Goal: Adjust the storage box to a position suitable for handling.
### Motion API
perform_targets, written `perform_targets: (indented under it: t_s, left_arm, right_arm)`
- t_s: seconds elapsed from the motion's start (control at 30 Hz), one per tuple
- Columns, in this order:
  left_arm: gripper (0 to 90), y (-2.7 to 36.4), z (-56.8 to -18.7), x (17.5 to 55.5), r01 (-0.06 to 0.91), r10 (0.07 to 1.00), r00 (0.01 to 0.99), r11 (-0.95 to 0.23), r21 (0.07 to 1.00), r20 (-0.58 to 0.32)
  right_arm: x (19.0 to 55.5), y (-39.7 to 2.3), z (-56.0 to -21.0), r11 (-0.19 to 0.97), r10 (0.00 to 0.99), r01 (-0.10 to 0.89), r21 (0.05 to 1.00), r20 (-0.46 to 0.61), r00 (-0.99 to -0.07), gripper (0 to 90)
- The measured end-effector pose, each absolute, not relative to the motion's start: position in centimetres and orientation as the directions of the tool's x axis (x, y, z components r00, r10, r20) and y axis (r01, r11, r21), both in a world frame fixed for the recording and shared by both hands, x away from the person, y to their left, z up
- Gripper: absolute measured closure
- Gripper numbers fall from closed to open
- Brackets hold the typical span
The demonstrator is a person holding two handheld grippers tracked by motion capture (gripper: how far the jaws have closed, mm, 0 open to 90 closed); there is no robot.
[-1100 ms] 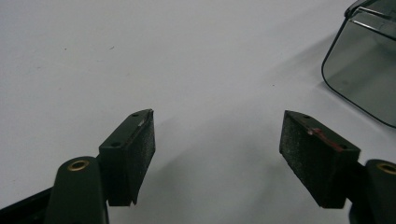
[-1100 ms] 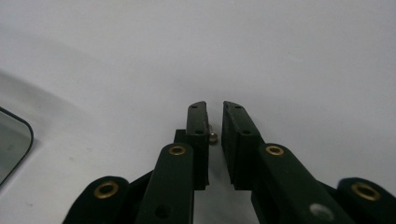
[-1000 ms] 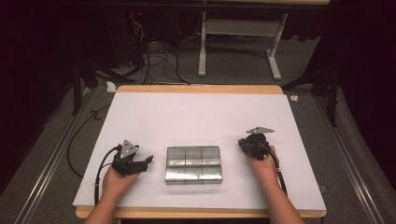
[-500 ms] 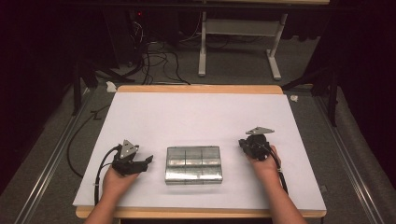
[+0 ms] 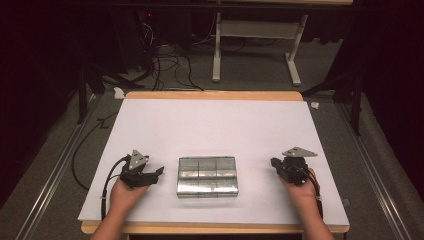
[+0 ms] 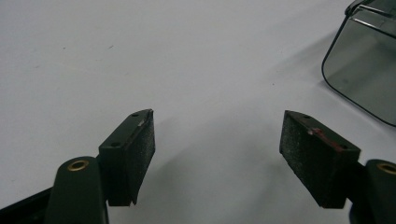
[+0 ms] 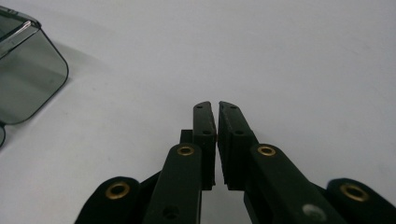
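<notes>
So the clear compartment box [image 5: 207, 176] sits near the front edge of the white table [image 5: 210, 120], pretty much centered between the two hands. It's a flat, see-through plastic thing with rounded corners, split into six little cells, three across in two rows. Lid looks closed, though I can't really tell from the high view what's inside, if anything.

Left gripper [image 5: 150, 175] rests on the table just to the left of the box, close but not touching it, pointing toward it. Its jaws are spread wide with nothing between them, only bare white tabletop. In the left gripper view you can see both black pads [image 6: 140, 144] standing well apart, and a rounded corner of the box [image 6: 364, 70] peeks in at the upper right.

Right gripper [image 5: 275, 164] is over on the other side, a bit farther off from the box, also aimed at it. Its jaws are pressed together with only a thin slit between the pads [image 7: 205, 126], pinching nothing. The box's corner [image 7: 28, 84] shows at the upper left of the right gripper view.
</notes>
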State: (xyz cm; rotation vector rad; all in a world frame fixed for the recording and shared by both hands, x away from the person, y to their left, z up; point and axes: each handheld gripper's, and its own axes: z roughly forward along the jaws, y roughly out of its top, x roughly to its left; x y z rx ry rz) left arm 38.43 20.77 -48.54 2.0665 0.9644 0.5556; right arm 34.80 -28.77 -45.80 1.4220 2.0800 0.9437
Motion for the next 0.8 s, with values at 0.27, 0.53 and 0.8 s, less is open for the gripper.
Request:
perform_targets:
  t_s: [0.27,0.53,0.8]
  left_arm:
    - [27.0,20.8,-48.5,38.4,0.443,0.783,0.618,-0.414,0.795,0.063]
    - [27.0,20.7,-48.6,38.4,0.441,0.789,0.61,-0.413,0.797,0.072]
    - [27.1,20.8,-48.5,38.4,0.447,0.788,0.612,-0.411,0.795,0.064]
  right_arm:
    - [31.4,-32.0,-45.8,0.175,0.952,0.609,0.773,0.024,-0.304,86.9]
    - [28.2,-35.0,-46.7,0.126,0.973,0.61,0.782,0.022,-0.229,86.8]
    - [26.8,-36.0,-47.6,0.121,0.977,0.633,0.765,0.02,-0.21,86.7]
